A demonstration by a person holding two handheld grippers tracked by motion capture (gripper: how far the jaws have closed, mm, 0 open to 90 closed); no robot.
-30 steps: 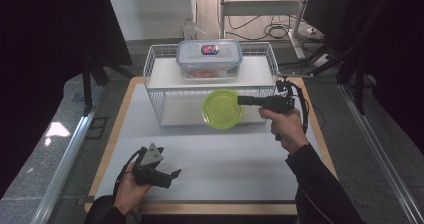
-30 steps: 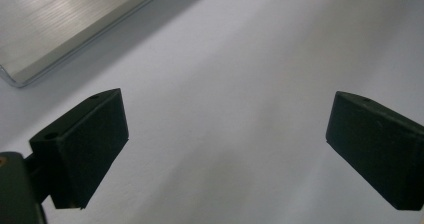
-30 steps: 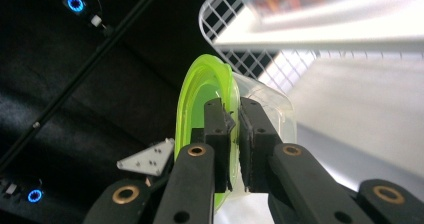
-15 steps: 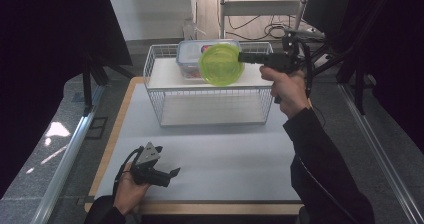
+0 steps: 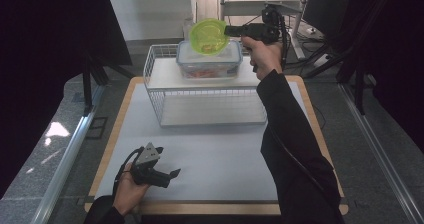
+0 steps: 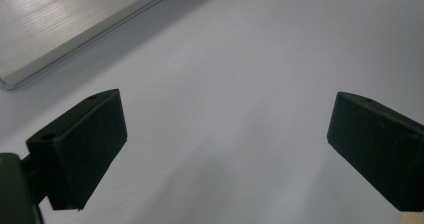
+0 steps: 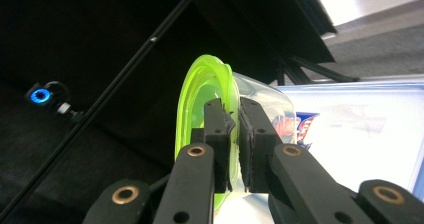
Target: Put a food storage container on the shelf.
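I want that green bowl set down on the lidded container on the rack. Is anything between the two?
Nothing visible. The right gripper holds the green bowl by its rim, tilted, just above the container, whose lid looks bare.

Near half of the surface (image 5: 220,159) lies bare from the left gripper (image 5: 172,174) across to the right sleeve (image 5: 290,134), open to passage. The far half is blocked by the wire rack (image 5: 155,79), its top shelf taken by the lidded container (image 5: 210,64). The rack's lower shelf (image 5: 215,109) is bare, open from above only toward its near edge.
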